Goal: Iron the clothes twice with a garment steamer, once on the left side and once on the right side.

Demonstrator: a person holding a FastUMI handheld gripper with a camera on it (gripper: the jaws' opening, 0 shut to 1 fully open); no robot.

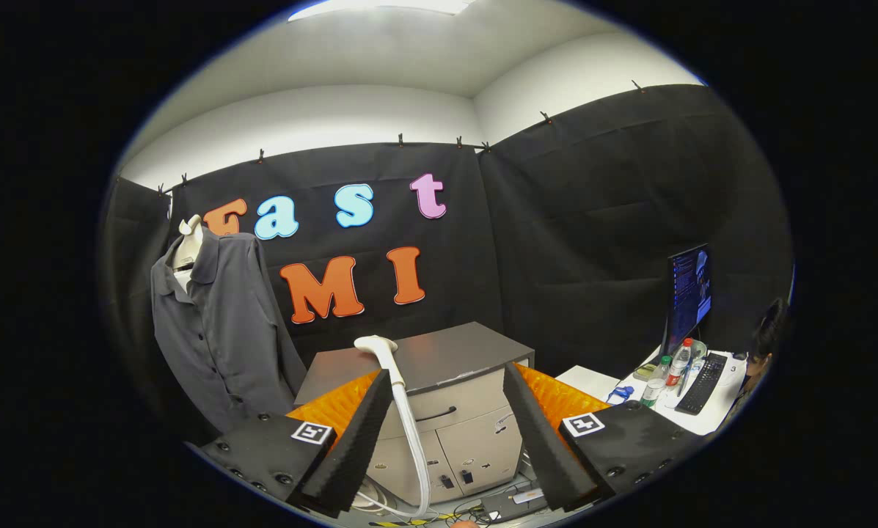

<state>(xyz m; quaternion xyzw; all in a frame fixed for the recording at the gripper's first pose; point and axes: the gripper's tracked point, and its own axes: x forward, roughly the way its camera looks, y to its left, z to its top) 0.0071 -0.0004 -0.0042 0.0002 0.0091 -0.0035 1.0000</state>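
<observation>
black-draped booth, grey cabinet [439,367] in the middle. steamer head [377,343] lying on cabinet top, just ahead of the left finger, hose [411,440] dropping down between the fingers. gripper [446,433] spread wide, holding nothing. grey shirt [218,330] hanging well off to the left, beyond the steamer; counter [593,381] with bottles at right.

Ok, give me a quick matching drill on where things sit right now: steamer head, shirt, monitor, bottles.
Things:
1. steamer head
2. shirt
3. monitor
4. bottles

Places:
A. on the white desk, beside the keyboard
B. standing behind the bottles
C. hanging on a form before the black wall
D. on the cabinet top, just ahead of the open tongs

Pairs: 1-D, 2-C, 3-B, 4-A
</observation>
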